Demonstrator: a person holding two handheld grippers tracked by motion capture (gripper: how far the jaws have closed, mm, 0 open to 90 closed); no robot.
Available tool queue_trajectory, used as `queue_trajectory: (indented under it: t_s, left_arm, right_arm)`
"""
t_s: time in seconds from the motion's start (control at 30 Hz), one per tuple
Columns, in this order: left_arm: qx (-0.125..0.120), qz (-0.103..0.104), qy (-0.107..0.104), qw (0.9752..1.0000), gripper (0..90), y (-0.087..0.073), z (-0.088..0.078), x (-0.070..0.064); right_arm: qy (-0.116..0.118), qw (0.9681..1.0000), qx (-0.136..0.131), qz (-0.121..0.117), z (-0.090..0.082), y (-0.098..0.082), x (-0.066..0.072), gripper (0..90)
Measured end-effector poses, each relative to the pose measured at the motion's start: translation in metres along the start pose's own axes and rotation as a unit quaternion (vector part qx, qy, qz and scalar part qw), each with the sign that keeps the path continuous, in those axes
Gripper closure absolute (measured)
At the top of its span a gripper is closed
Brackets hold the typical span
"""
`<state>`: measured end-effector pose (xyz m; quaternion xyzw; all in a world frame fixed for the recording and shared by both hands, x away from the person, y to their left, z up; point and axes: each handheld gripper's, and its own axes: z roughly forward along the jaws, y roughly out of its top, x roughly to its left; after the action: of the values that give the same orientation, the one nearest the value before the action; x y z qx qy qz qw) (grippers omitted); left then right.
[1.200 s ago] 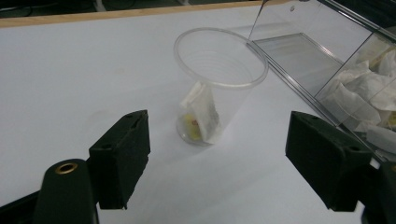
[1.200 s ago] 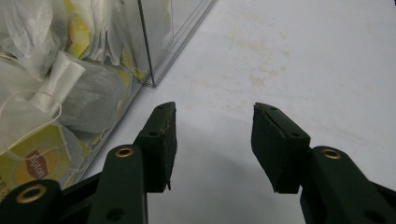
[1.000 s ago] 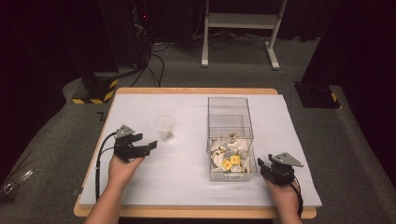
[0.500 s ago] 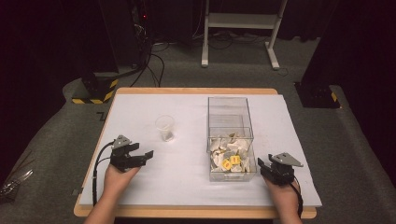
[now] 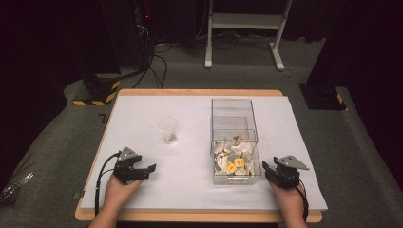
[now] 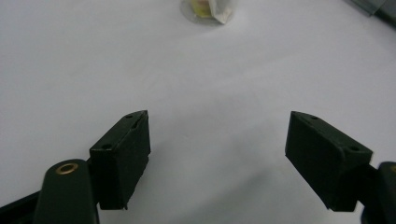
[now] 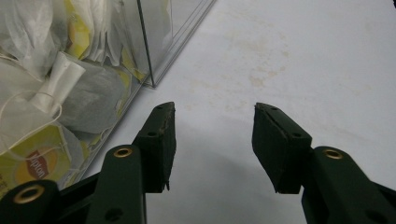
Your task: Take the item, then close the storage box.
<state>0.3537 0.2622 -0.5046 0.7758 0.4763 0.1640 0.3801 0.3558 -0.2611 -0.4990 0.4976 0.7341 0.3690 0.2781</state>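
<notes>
Resting low near the front edge of the table, your left gripper sits toward the front left corner, jaws spread wide with nothing between them. In the left gripper view those jaws frame only bare white tabletop, and the clear plastic cup stands well ahead of them at the top of that view. From the high view, the cup stands upright left of centre on the table, well apart from your left gripper, and it holds a small pale item at its bottom, too small to identify further.

Your right gripper sits near the front right corner, just beside the front right corner of the clear plastic box. Its jaws stand partly apart and empty; the right gripper view shows white tabletop between them and the box wall to their left, not touched. The box holds tea bags, white sachets with strings and yellow tags, heaped in its front half. The rear compartment of the box appears to hold no bags. A cable trails from your left gripper toward the front edge.
</notes>
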Motion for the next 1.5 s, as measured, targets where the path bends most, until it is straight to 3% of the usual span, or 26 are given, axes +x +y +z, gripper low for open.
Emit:
queue_trajectory:
  t_s: [0.23, 0.4, 0.73, 1.5]
  left_arm:
    - [0.001, 0.008, -0.003, 1.0, 21.5, -0.001, 0.002, 0.0]
    - [0.01, 0.05, 0.03, 0.9983, 19.0, -0.002, 0.005, -0.01]
    - [0.01, 0.047, 0.029, 0.9984, 18.3, -0.002, 0.005, -0.01]
    - [0.009, 0.049, 0.03, 0.9983, 18.2, -0.003, 0.005, -0.011]
  right_arm:
    - [-0.007, 0.9999, 0.002, -0.008, 0.0, 0.0, 0.003, 48.2]
    - [0.0, 1.0, 0.001, -0.002, -0.002, 0.002, 0.004, 46.7]
    - [0.011, 0.9998, -0.017, -0.008, -0.016, 0.008, 0.012, 45.1]
    - [0.02, 0.9987, -0.046, -0.003, -0.036, 0.019, 0.014, 41.9]
